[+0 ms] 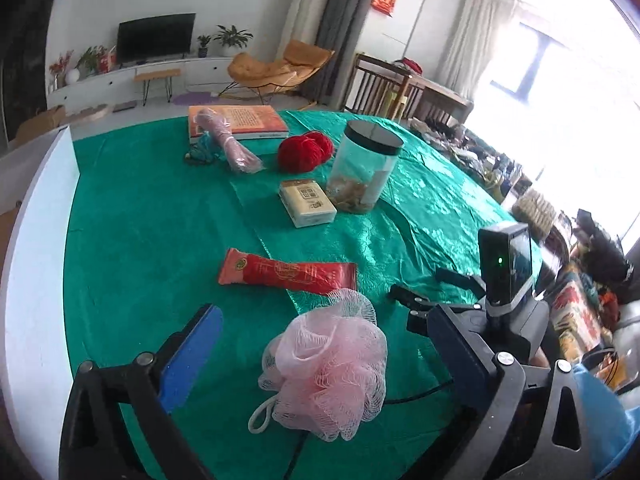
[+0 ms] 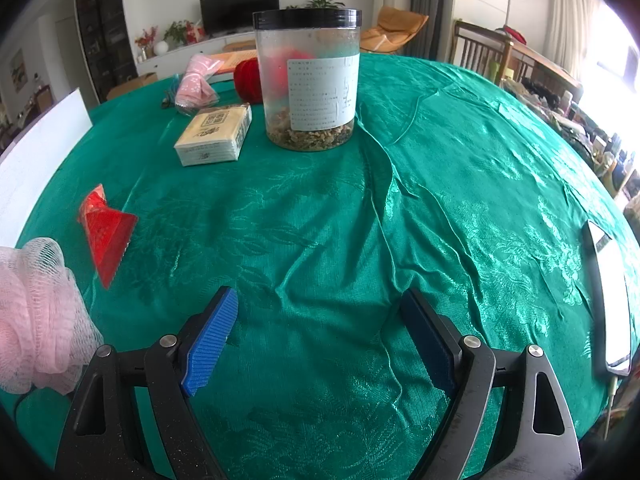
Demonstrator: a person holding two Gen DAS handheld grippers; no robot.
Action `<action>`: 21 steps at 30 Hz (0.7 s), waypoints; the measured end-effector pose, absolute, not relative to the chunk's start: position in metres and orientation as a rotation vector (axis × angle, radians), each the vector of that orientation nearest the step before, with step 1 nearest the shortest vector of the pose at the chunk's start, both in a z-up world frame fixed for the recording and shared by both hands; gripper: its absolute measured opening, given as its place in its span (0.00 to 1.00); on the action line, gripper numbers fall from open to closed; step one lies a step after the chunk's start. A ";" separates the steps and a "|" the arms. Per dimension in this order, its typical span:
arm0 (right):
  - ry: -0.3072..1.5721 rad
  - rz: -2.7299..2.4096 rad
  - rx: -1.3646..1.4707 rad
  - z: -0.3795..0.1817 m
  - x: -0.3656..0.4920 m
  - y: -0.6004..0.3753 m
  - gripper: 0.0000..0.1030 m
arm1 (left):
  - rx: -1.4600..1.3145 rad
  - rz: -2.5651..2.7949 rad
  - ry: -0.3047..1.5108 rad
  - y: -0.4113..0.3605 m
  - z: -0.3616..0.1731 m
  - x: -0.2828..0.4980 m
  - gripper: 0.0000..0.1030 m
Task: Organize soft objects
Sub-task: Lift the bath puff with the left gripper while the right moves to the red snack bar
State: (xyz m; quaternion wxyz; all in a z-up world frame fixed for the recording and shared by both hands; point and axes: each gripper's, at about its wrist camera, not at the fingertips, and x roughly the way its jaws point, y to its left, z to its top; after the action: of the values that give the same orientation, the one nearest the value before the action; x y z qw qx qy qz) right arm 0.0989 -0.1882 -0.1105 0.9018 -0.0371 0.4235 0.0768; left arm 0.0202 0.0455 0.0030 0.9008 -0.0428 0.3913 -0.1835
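Left wrist view shows us our left gripper [image 1: 320, 344] spread wide around the pink bath pouf [image 1: 326, 364] near the table's [image 1: 140, 220] front edge, ready to pinch, while our right gripper [image 2: 320, 340] waits spread and empty.

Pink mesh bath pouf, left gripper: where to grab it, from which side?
Grip the pink mesh bath pouf across its bunched ruffled body, not the white cord loop trailing at its near-left. It already sits between the open fingers of the left gripper, so probably come straight forward and down, then close. The mesh is soft and should compress; the thin loop would likely slip.
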 end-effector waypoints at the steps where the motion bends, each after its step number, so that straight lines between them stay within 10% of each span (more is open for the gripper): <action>1: 0.876 0.159 -0.077 -0.111 0.099 -0.188 0.83 | -0.032 -0.373 0.827 0.036 -0.003 0.021 0.99; 21: 0.896 0.200 -0.065 -0.106 0.099 -0.188 0.83 | -0.003 -0.074 0.866 0.067 -0.052 0.027 0.99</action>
State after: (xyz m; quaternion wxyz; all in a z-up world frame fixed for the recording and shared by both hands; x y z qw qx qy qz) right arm 0.0994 -0.1882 -0.1060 0.8959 -0.0315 0.4325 0.0963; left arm 0.0270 0.0669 -0.0525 0.9070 -0.0013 0.4196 -0.0357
